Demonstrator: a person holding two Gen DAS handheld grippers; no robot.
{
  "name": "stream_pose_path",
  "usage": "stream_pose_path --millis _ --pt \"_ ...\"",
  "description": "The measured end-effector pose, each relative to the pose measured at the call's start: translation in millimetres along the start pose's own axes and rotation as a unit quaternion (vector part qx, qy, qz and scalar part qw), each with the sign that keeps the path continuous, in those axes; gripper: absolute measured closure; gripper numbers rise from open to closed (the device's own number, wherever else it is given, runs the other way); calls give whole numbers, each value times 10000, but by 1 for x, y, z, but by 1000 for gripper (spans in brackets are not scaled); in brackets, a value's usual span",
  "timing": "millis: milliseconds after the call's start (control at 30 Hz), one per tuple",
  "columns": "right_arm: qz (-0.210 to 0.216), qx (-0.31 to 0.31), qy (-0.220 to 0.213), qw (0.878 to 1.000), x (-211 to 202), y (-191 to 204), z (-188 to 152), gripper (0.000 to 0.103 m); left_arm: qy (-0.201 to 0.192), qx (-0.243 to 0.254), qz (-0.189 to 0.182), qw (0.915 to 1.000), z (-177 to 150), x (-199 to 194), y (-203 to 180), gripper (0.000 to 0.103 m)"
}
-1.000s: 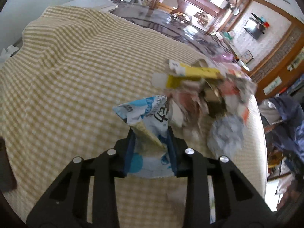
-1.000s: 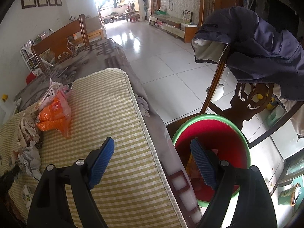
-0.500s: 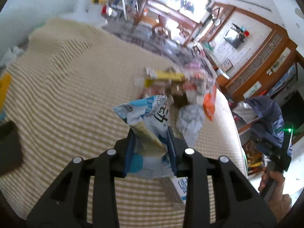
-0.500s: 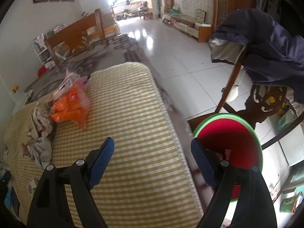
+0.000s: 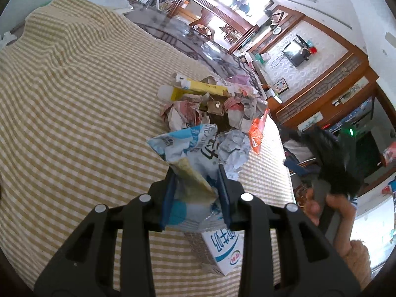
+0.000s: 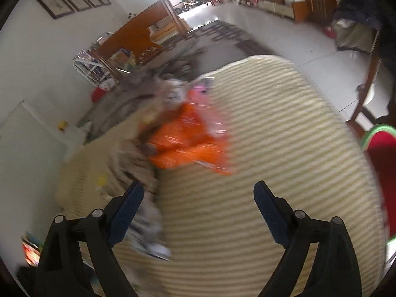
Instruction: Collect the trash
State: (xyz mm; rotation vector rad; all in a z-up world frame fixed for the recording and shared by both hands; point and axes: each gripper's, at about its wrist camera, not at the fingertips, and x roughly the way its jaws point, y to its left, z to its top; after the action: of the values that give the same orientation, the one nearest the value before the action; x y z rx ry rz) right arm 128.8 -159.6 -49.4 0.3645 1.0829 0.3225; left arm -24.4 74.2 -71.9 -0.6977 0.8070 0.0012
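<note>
Left gripper (image 5: 196,185) clamps crumpled blue-white wrapper (image 5: 188,148) – creased, torn-looking; right gripper (image 6: 198,201) empty, jaws opening wide.

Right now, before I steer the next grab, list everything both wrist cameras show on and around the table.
checked cloth: one, yellow and white, covering the table.
blue and white wrapper: one, pinched in the left gripper.
milk carton: one, white and blue, lying below the left gripper.
trash heap: one mixed pile of crumpled paper and packets, far side of the cloth.
yellow box: one, on top of the heap.
orange packet: one, at the heap's edge.
red bin: one, green rim, beside the table.
left gripper: shut on the wrapper.
right gripper: jaws opening, nothing between them.
hand: one, holding the right gripper's handle.
</note>
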Motion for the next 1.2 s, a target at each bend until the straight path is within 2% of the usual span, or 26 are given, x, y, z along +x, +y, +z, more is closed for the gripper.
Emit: stream_pose_path --millis 200,367,433,467,500,533,600,767,1200 --pt "-74 -296 124 9995 23 49 13 15 -51 -93 -107 9999 2 -5 2 71" --pt "-24 -292 321 9991 43 64 8 16 -37 -92 -139 9999 2 -5 1 71" --pt "-25 -332 438 9985 49 67 6 20 -38 -108 -130 9999 2 -5 1 71" --pt "-41 -413 492 9979 52 69 4 32 -34 -118 -126 9998 3 -4 1 71" --pt "-70 -554 572 9968 54 72 2 57 -27 -129 -123 9998 3 -3 2 71" --pt "-112 -690 628 9956 54 74 0 67 -12 -139 -118 9998 3 -2 2 71" --pt "-101 -871 520 9948 48 77 -4 72 10 -145 -115 9998 3 -1 2 71" --pt "28 -1081 346 9935 26 71 -7 77 17 -103 -71 9999 3 1 2 71" --pt "379 -958 248 9944 -21 43 -13 77 114 -114 17 9999 4 11 5 71"
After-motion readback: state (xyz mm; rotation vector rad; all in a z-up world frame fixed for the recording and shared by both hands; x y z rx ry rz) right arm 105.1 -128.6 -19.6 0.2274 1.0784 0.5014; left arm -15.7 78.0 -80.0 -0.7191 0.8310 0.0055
